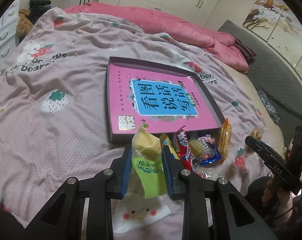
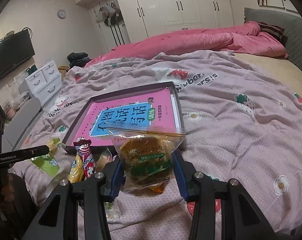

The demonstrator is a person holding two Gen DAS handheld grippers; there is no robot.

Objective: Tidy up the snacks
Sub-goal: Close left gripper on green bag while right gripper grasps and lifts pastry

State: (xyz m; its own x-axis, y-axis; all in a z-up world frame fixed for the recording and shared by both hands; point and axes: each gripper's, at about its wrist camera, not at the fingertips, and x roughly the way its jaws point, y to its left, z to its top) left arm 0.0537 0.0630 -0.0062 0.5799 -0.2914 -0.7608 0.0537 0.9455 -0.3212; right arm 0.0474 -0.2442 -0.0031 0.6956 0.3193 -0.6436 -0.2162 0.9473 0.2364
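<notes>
My left gripper [image 1: 145, 156] is shut on a green-and-clear wafer packet [image 1: 148, 156], held above the bedspread just short of the dark shallow box [image 1: 111, 100] that holds a pink book [image 1: 157, 98]. My right gripper [image 2: 149, 160] is shut on a clear cake packet [image 2: 149, 156], held up in front of the same box [image 2: 79, 118]. A pile of snacks lies by the box's near edge: a red packet [image 1: 183, 146], a blue Oreo packet [image 1: 209, 150], an orange cracker pack [image 1: 225, 138]. The red packet also shows in the right wrist view [image 2: 87, 156].
The pink strawberry bedspread [image 1: 51, 80] covers the bed, with a pink quilt [image 1: 181, 24] bunched at the far side. A grey headboard [image 2: 280, 34], white drawers [image 2: 45, 82] and wardrobes stand around the bed. The right gripper's body shows in the left wrist view [image 1: 270, 160].
</notes>
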